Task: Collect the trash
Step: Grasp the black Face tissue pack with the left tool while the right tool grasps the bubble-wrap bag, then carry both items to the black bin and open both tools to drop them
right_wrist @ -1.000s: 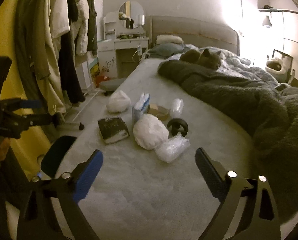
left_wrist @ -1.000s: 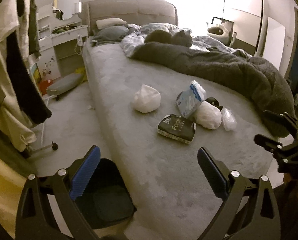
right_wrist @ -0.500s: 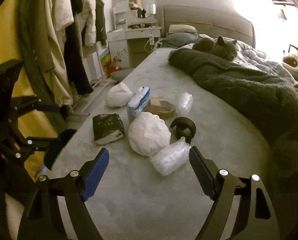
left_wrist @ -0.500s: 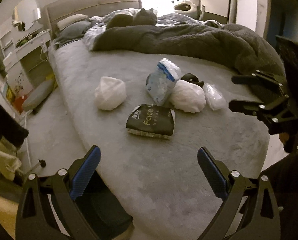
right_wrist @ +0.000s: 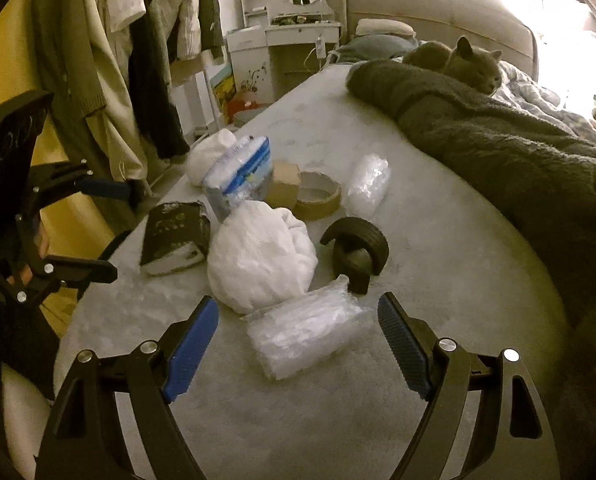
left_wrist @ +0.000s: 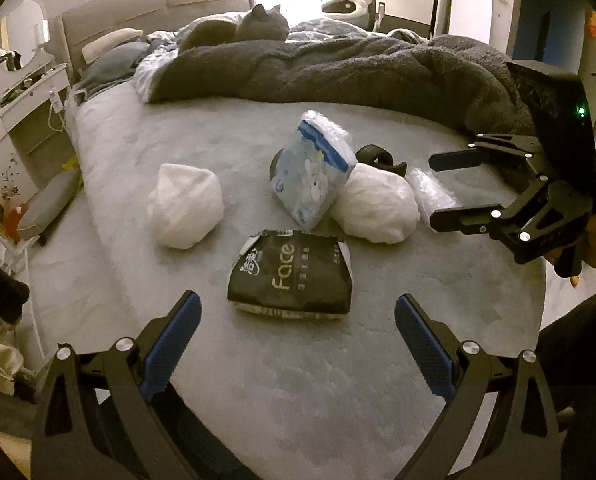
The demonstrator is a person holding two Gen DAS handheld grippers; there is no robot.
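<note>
Two open grippers closing in on a bed full of litter

Several pieces of trash lie clustered on the grey bed (left_wrist: 138,152): a black "Face" packet (left_wrist: 292,276) nearest the foot, a white wad (left_wrist: 185,210) to its far left, a blue-and-white tissue pack (left_wrist: 316,168) leaning against a second white bundle (right_wrist: 260,258), and a clear plastic wrapper (right_wrist: 306,330) at the right end. The left gripper (left_wrist: 298,344) hangs above the black packet with its jaws spread and nothing between them. The right gripper (right_wrist: 298,346) has just been narrowing a little, yet its jaws stand well apart, straddling the clear wrapper without pressing it.

For a clean pick, each gripper probably wants to come down until both pads flank its own item, then close slowly. The wrapper looks slippery and crushable, so a bite across its middle should serve better than one at a loose end. The packet lies flat, so tilting a pad under one edge may help. A cat (right_wrist: 458,60) rests on the far blanket (right_wrist: 498,140), well clear, and is best left undisturbed.
</note>
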